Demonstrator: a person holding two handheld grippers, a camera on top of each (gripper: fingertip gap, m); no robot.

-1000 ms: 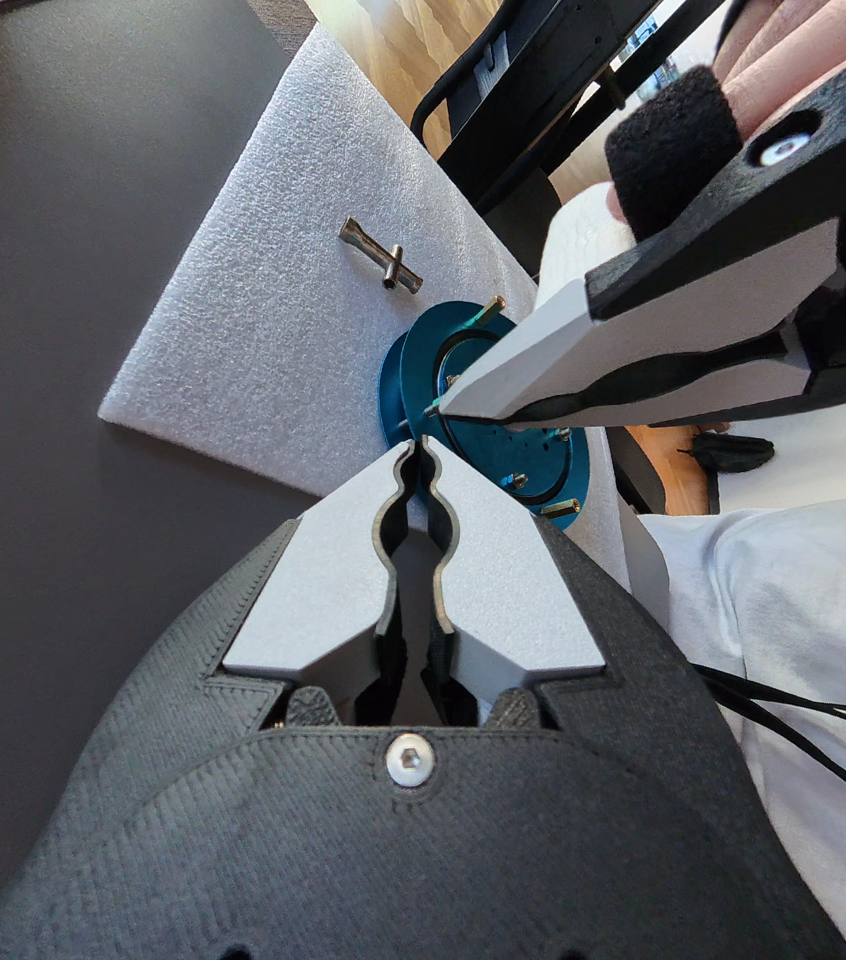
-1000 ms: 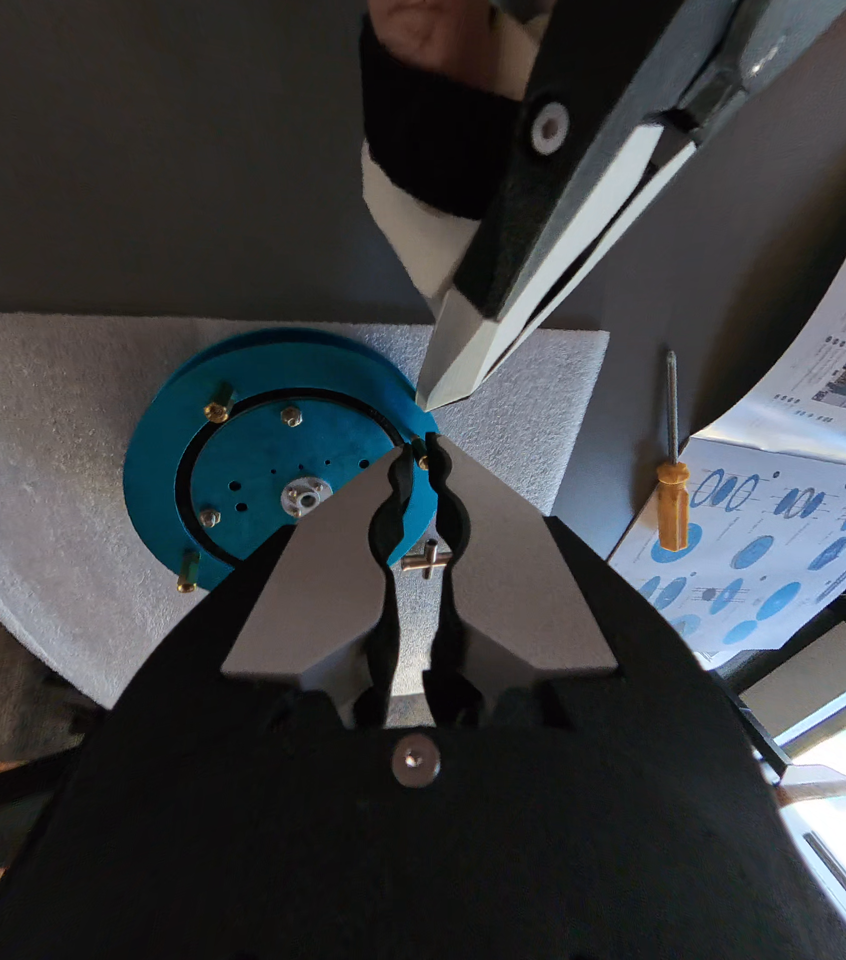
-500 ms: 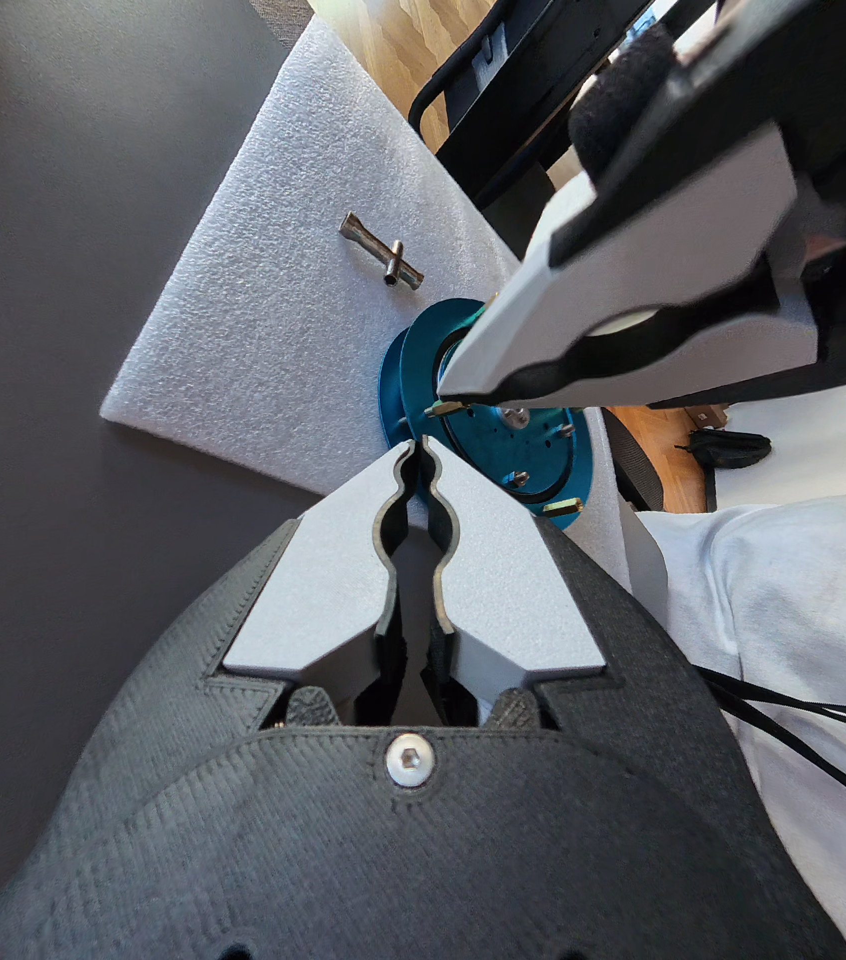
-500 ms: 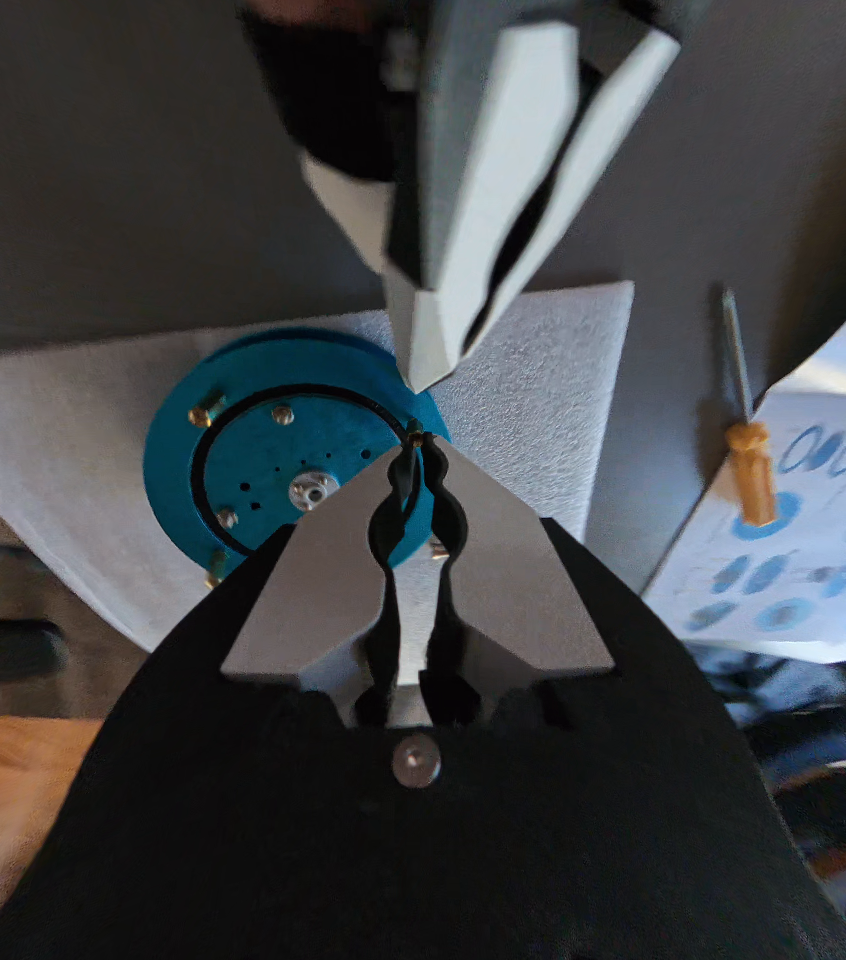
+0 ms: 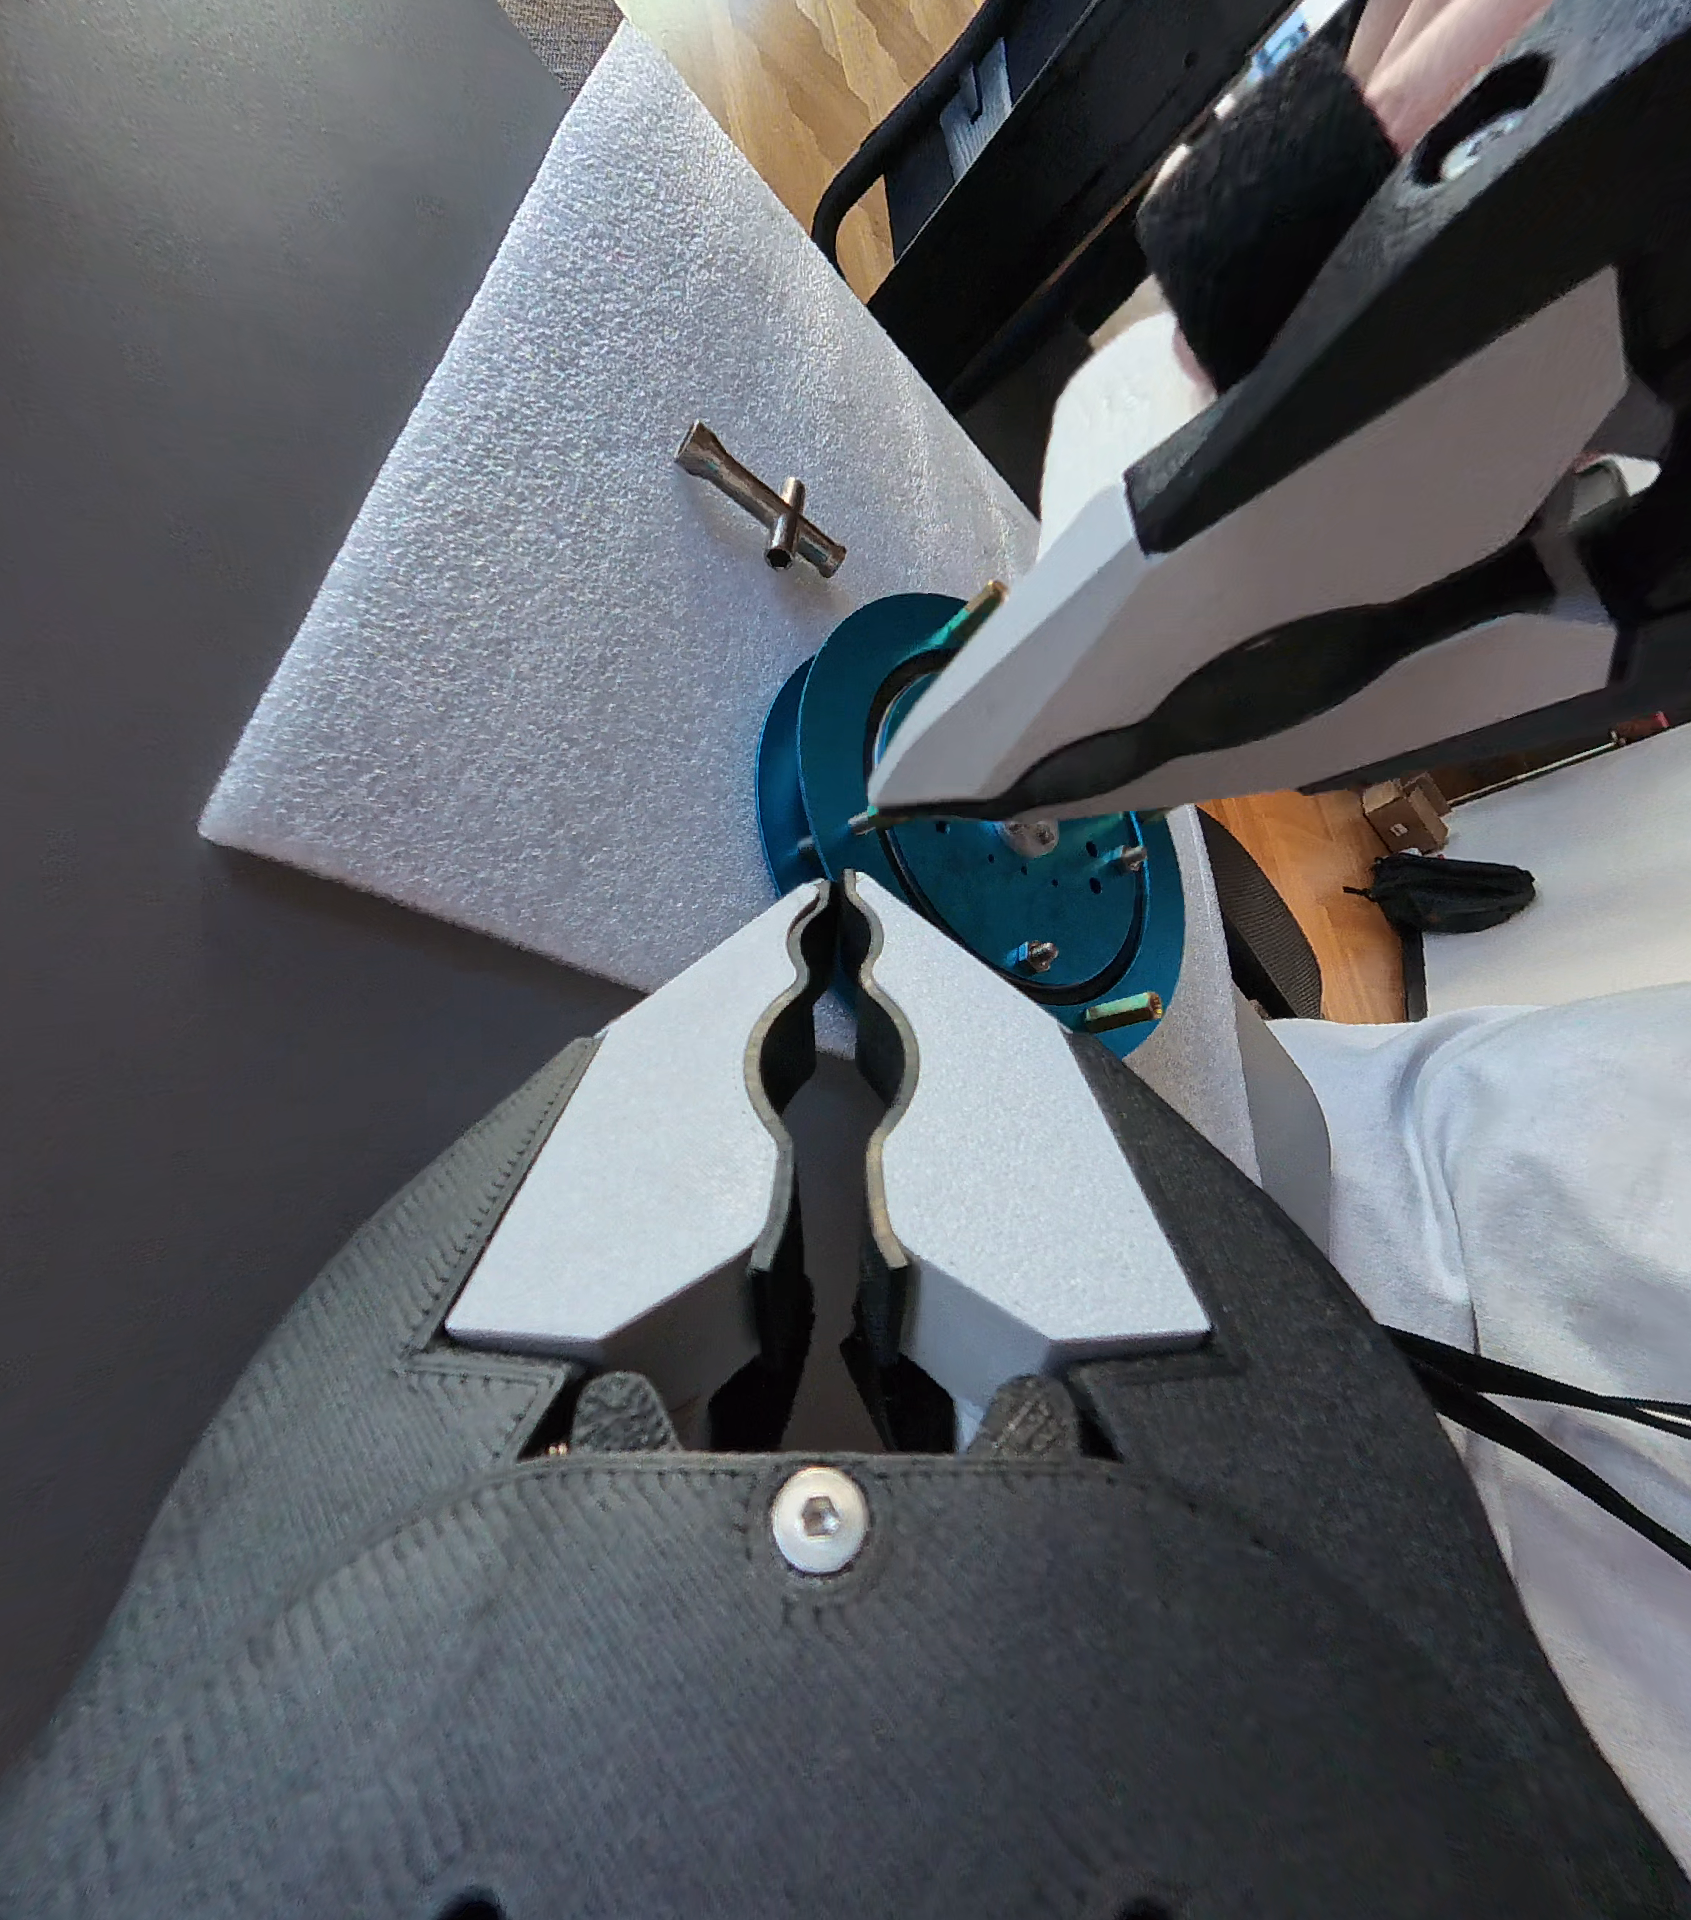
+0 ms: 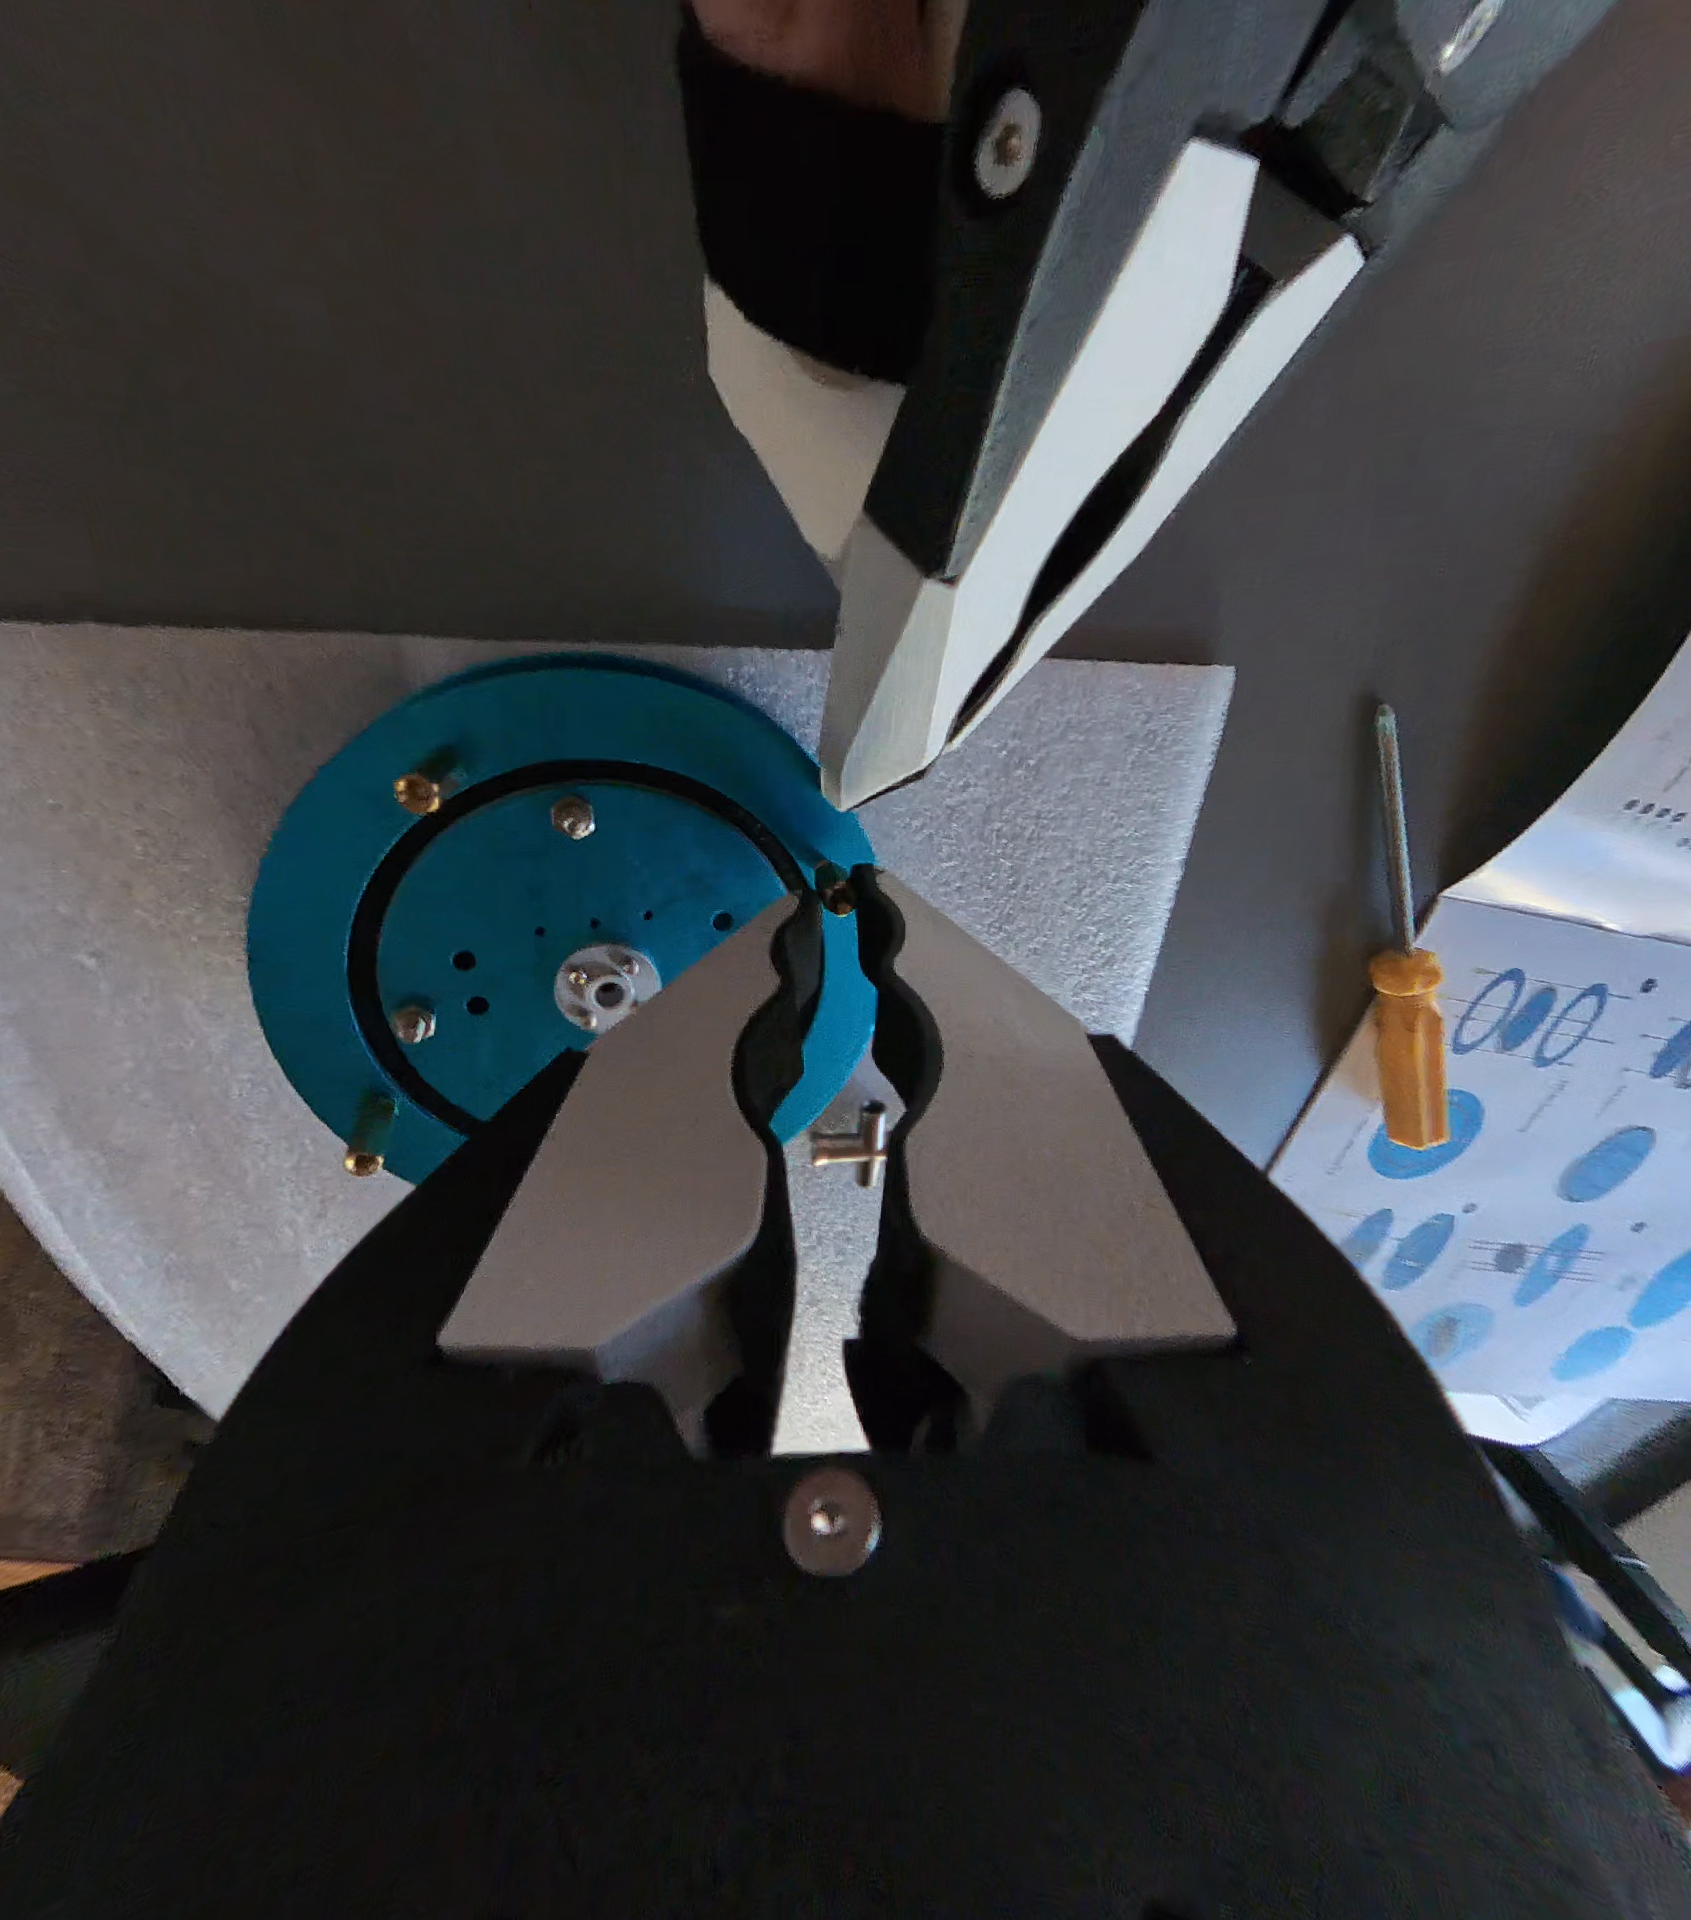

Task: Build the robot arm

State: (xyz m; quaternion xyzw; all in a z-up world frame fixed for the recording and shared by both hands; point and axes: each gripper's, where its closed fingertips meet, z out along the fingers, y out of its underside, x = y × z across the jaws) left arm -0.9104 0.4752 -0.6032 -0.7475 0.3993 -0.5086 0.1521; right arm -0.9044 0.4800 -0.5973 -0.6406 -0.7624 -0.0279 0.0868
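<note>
A blue round disc (image 5: 976, 894) with an inner blue plate lies on a white foam sheet (image 5: 508, 623); it also shows in the right wrist view (image 6: 508, 862). Brass standoffs (image 6: 420, 792) stand on its outer ring. My right gripper (image 6: 836, 888) is shut on one brass standoff (image 6: 833, 894) at the ring's near-right edge; in the left wrist view it (image 5: 872, 816) reaches in from the upper right. My left gripper (image 5: 836, 894) is shut, its tips at the disc's rim; in the right wrist view it (image 6: 846, 790) comes down from above, close to the right gripper's tips.
A small metal cross-shaped wrench (image 5: 760, 516) lies on the foam beside the disc. An orange-handled screwdriver (image 6: 1407, 1049) and printed sheets (image 6: 1599, 1195) lie on the dark table to the right. A black chair (image 5: 1007, 156) and a person's white clothing (image 5: 1547, 1247) are near the table's edge. The tips of both grippers are at nearly the same place. The small metal cross-shaped wrench (image 5: 760, 516) lies around 8 centimetres away from my right fingertips.
My right gripper turned about the standoff half a second ago and has swung back to nearly its earlier pose. My left gripper has stayed at the disc's rim.
</note>
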